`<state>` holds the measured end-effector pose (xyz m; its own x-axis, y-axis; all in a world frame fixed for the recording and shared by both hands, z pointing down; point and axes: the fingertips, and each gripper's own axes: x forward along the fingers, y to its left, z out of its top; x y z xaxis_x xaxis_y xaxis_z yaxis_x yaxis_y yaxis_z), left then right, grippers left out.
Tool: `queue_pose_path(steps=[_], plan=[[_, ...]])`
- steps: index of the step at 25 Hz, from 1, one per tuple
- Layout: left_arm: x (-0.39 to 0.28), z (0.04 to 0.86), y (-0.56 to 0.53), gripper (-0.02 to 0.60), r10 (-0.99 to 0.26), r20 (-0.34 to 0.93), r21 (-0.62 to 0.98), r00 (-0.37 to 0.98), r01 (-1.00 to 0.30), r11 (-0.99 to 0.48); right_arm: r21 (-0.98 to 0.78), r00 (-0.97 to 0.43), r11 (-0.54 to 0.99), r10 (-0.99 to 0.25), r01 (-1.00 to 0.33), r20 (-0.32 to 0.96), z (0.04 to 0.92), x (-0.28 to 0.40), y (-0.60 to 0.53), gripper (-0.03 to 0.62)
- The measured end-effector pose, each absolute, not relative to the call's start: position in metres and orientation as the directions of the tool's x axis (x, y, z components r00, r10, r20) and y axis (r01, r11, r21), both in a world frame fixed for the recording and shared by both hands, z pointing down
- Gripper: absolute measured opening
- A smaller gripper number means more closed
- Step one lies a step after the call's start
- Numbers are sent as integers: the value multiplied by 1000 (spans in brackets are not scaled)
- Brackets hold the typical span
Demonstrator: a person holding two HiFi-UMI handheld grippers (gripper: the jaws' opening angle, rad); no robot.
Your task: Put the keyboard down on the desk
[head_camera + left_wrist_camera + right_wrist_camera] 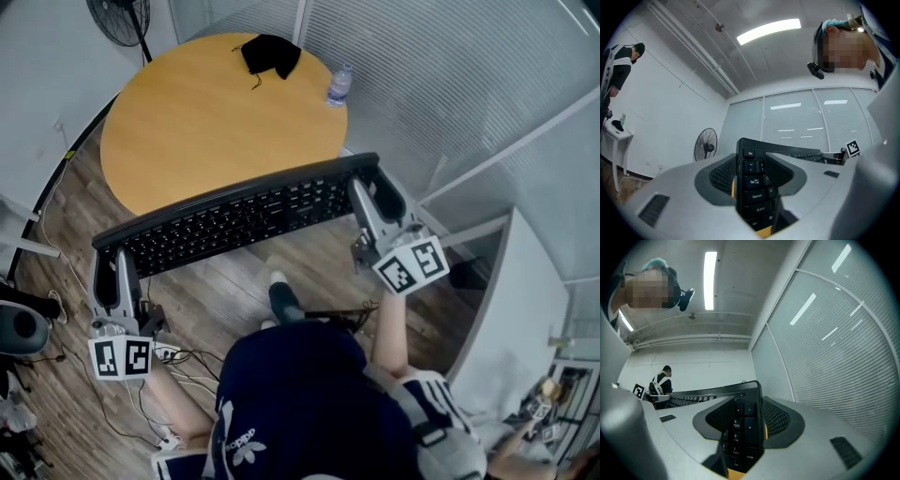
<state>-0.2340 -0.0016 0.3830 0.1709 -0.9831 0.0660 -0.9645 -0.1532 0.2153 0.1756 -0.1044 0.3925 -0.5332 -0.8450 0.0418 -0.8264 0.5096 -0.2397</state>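
The keyboard (pixel 239 217) is black all over, its keys lettered in white. My left hand-held gripper (pixel 111 270) and right hand-held gripper (pixel 375 199) are pale grey. Both have dark dotted-mesh pads inside the jaws and a yellow-orange strip showing beside the keys. Each carries a white cube printed with black square markers. The round tabletop (pixel 178 131) is a plain, warm honey-tan. The cloth (pixel 270 54) on it is black, and the bottle (pixel 338 86) is clear with a pale bluish tint. The floor (pixel 244 281) is grey-brown wood planking. My clothes are dark navy with white stripes.
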Motion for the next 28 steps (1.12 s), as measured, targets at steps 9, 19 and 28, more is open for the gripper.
queue_pose_path(steps=[9,19,28], plan=[[-235,384,-3,186,-979,92,228,182,-961,-157,-242,-539,511,-840,-825,62,392,174,-103,173],[-234,380,2,186,-985,67,229,157,-964,-138,-234,-554,530,-831,-815,48,386,173,-106,173],[-234,387,-3,186,-981,76,231,177,-961,-155,-244,-540,512,-839,-824,65,393,175,-103,173]])
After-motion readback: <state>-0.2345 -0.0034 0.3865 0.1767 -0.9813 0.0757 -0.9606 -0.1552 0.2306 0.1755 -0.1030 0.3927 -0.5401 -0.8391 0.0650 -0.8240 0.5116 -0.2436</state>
